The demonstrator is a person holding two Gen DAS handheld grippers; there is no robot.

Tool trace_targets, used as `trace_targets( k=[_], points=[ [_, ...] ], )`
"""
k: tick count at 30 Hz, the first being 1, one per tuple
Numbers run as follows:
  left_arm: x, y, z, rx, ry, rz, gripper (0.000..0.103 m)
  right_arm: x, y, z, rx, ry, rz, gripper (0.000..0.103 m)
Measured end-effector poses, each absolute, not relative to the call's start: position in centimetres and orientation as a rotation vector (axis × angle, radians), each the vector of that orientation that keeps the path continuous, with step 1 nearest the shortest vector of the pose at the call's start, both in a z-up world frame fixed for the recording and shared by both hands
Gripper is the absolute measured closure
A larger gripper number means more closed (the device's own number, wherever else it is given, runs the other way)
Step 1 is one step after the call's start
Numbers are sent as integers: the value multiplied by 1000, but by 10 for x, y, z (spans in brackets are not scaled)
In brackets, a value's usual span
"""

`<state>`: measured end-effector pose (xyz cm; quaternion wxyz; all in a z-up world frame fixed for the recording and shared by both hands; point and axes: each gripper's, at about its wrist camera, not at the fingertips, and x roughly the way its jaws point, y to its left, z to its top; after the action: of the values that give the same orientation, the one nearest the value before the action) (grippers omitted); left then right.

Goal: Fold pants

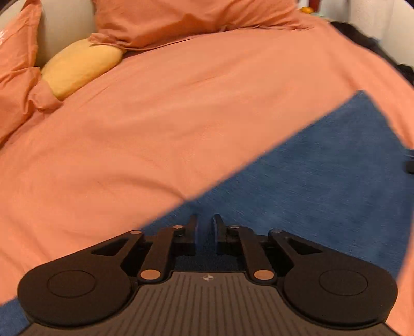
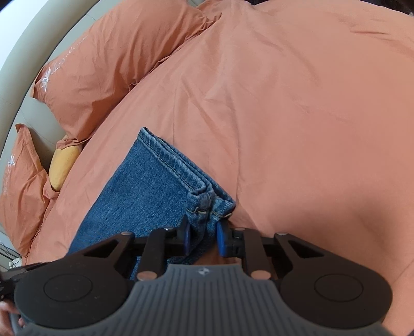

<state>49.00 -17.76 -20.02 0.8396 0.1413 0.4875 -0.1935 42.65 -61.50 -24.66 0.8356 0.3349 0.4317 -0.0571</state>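
Orange bedding covers everything: a smooth, faintly creased duvet [image 2: 297, 103] over the bed, with matching pillows [image 2: 108, 64] piled at its head end against a pale padded headboard [image 1: 64, 23], and a soft yellow cushion [image 1: 80, 67] wedged between two of them.

On the duvet lie the jeans [image 2: 145, 186], blue denim with a visible weave and lighter stitching. In the right wrist view their long axis runs from the camera's near left corner diagonally up toward the pillows, ending in stacked hems with doubled seam lines (several layers lie on top of one another). The near corner of those hems bunches into a small rumpled knot.

That knot sits in the right gripper [image 2: 203, 236], whose blue-padded fingers [image 2: 185, 239] are drawn in on the denim, cloth filling the gap between them.

The left gripper [image 1: 205, 230] shows black linkages and a ribbed grey body. Its jaws stand close together with only a narrow slot, denim beneath and ahead of them; the frame is motion-blurred, so I cannot tell whether any cloth is pinched there. From this side the jeans [image 1: 310, 186] appear as a broad flat blue band, its straight edge slanting toward the far right edge of the bed.
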Motion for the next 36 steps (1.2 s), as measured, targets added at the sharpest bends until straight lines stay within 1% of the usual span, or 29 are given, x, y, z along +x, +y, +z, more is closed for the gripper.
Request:
trace_targets(
  k=[4,9,12,19,24,29,33,36],
  points=[
    [443,-183,-191,348,1033,-519,92,424,-616,-238,708,910,-105,96],
    [395,-186,-199,356,1085,-596,93,423,-613,-215,662,891,-75,99],
    [384,-185,-209,311,1116,-581,99,423,-607,-197,627,866,-49,100],
    [380,-170,-213,167,1174,-562,99,416,-567,-124,444,775,67,101],
    [359,-141,-207,107,1185,-555,99,404,-511,-56,267,701,177,101],
    [325,-89,-182,57,1129,-561,95,391,-430,4,85,646,267,101],
    [301,-36,-160,45,1070,-516,95,383,-359,29,10,640,334,100],
    [288,7,-140,43,1027,-460,95,380,-304,34,-42,653,381,100]
  ],
)
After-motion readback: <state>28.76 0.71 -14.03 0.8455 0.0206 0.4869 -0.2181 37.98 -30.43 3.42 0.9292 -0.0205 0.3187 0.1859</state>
